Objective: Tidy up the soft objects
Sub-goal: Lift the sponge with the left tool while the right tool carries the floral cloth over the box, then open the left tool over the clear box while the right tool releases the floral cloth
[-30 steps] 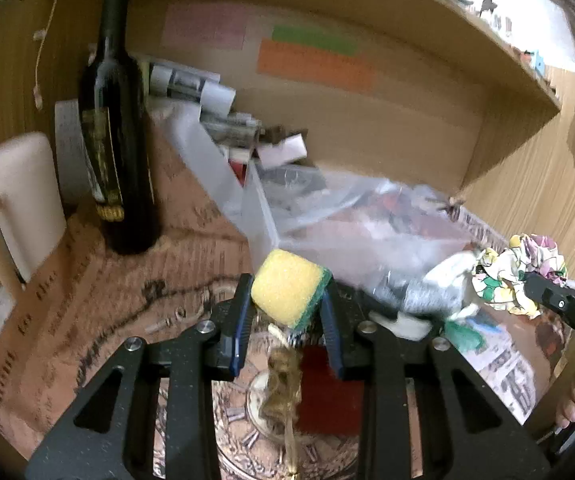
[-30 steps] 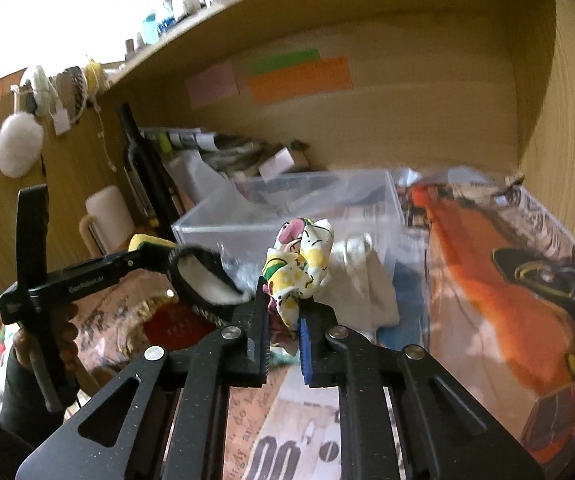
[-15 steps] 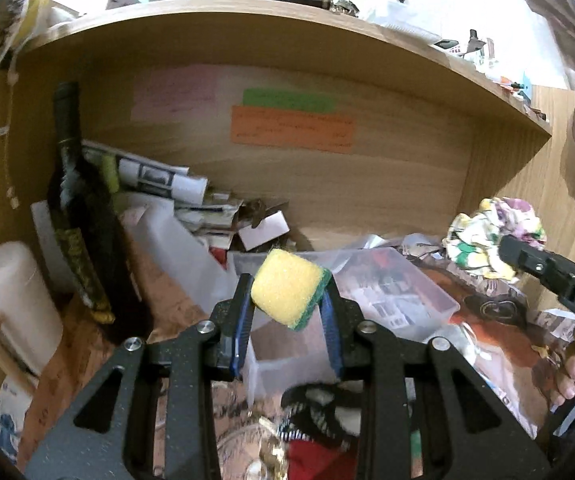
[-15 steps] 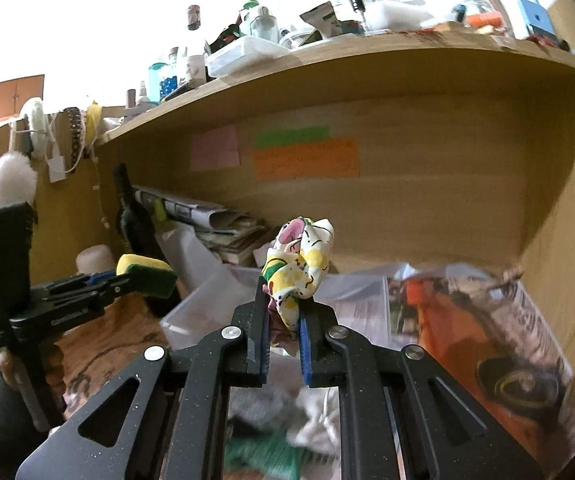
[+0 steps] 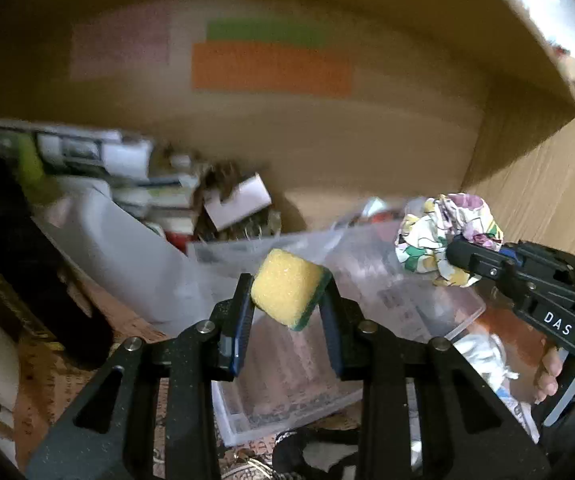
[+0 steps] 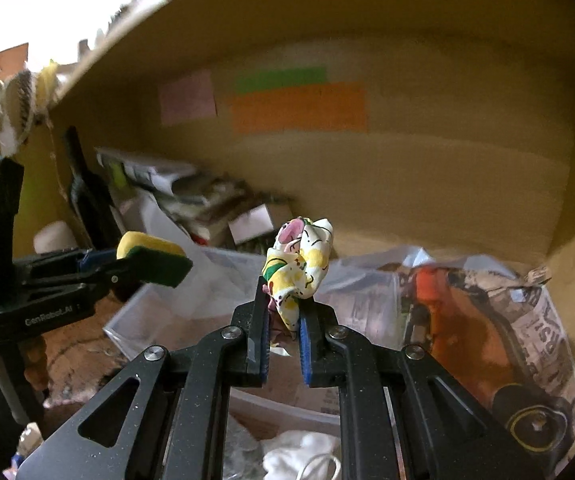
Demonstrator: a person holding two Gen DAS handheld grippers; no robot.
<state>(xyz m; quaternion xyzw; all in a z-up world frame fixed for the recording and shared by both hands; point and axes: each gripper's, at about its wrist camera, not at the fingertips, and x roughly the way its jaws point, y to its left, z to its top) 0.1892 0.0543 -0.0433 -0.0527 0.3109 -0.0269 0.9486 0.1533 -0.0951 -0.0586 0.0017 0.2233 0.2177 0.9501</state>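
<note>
1. Two handheld grippers are hovering above the clear rectangular plastic storage bin, each carrying a soft item.
2. The left gripper is pinching a yellow foam sponge with a green scouring layer between its fingertips, holding it over the near-left part of the bin.
3. The right gripper is clamping a crumpled floral cloth in yellow, pink, green and white, holding it up over the bin's right side.
4. A dark glass bottle is standing to the left of the bin.
5. A heap of rolled papers and small cartons is lying behind the bin, against the wooden back panel.
6. Pink, green and orange paper notes are sticking to the back panel above the bin.
7. White crumpled fabric is lying inside the bin, at its near end.
</note>
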